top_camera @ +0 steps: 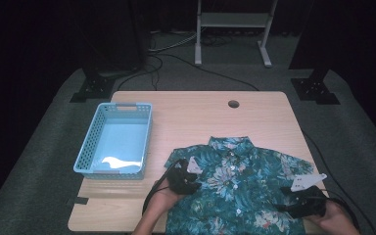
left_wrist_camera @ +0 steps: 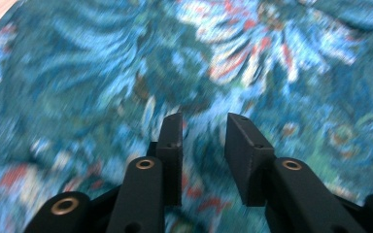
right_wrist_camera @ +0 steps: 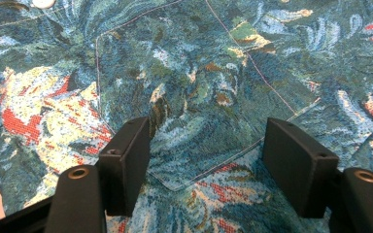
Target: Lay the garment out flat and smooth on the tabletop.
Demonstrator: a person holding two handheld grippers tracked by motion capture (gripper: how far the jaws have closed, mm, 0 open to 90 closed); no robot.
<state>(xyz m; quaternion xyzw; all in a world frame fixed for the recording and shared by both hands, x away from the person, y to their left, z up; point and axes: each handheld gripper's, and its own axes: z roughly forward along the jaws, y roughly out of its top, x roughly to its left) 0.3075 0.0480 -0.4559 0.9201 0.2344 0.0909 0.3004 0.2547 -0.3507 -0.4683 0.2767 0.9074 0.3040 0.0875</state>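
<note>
A teal short-sleeved shirt (top_camera: 240, 181) with a red, white and blue flower print lies flat on the wooden table (top_camera: 200, 112), collar away from me and buttoned up. My left gripper (top_camera: 183, 178) sits low over the shirt's left chest, near the left sleeve. In the left gripper view its jaws (left_wrist_camera: 204, 119) stand a little apart above the blurred cloth (left_wrist_camera: 102, 73), with nothing between them. My right gripper (top_camera: 296, 200) hovers over the shirt's lower right side. Its jaws (right_wrist_camera: 206, 131) are wide open just above the stitched chest pocket (right_wrist_camera: 194, 97), and the pads are not pinching any cloth.
A light blue plastic basket (top_camera: 115, 139) stands on the left half of the table with a pale sheet lying in its bottom. A round cable hole (top_camera: 233, 104) sits near the far edge. Black cables trail from both grippers off the near edge. Dark stands and a white frame stand behind the table.
</note>
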